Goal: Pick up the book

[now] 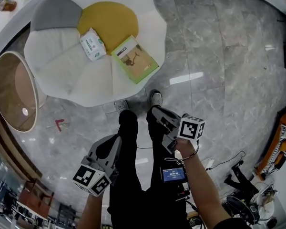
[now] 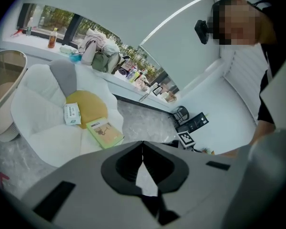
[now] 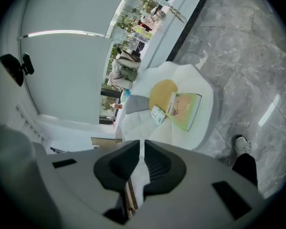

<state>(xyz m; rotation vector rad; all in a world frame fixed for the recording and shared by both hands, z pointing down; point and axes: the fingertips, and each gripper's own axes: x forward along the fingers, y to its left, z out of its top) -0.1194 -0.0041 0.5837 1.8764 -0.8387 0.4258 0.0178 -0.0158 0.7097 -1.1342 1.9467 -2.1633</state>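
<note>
The book (image 1: 134,59), pale green with a drawing on its cover, lies flat on a white flower-shaped floor cushion (image 1: 52,56), by the cushion's yellow centre. Both gripper views catch the book too (image 2: 105,132) (image 3: 185,109). My left gripper (image 1: 115,141) hangs low at the left and well short of the cushion, with its jaws shut and nothing between them (image 2: 142,145). My right gripper (image 1: 155,110) is a little nearer the cushion's edge, also shut and empty (image 3: 143,146). Both point towards the cushion from above the floor.
A white tissue packet (image 1: 92,44) lies on the yellow centre beside the book. A round wood-rimmed piece (image 1: 14,92) stands left of the cushion. The person's legs and shoes (image 1: 156,98) are at the cushion's near edge. Cables and gear (image 1: 238,175) lie on the marble floor at the right.
</note>
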